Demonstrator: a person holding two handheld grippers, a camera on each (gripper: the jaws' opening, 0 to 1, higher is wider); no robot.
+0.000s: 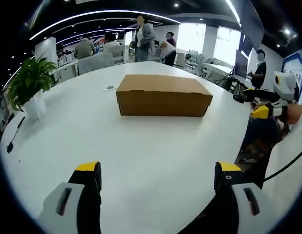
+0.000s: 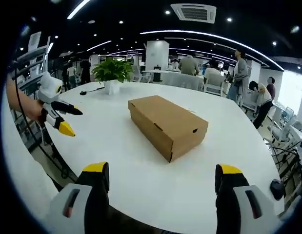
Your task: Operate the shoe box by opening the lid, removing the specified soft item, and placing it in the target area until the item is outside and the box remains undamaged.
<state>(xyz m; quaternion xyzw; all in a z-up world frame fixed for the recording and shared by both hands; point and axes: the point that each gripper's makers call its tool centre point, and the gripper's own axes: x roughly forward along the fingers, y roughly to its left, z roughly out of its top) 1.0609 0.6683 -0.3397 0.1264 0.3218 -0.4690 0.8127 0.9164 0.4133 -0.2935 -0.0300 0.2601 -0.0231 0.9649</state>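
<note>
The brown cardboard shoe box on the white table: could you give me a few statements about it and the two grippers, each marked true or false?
1. The brown cardboard shoe box has its lid shut. True.
2. The left gripper is clamped on the box. False: its jaws stand wide apart, well short of the box, holding nothing.
3. The box rests on the round white table. True.
4. A potted green plant stands on top of the box. False: it stands on the table, apart from the box.
5. The right gripper is open. True.
6. A soft item lies on the table beside the box. False: none is out; the box is closed.
</note>
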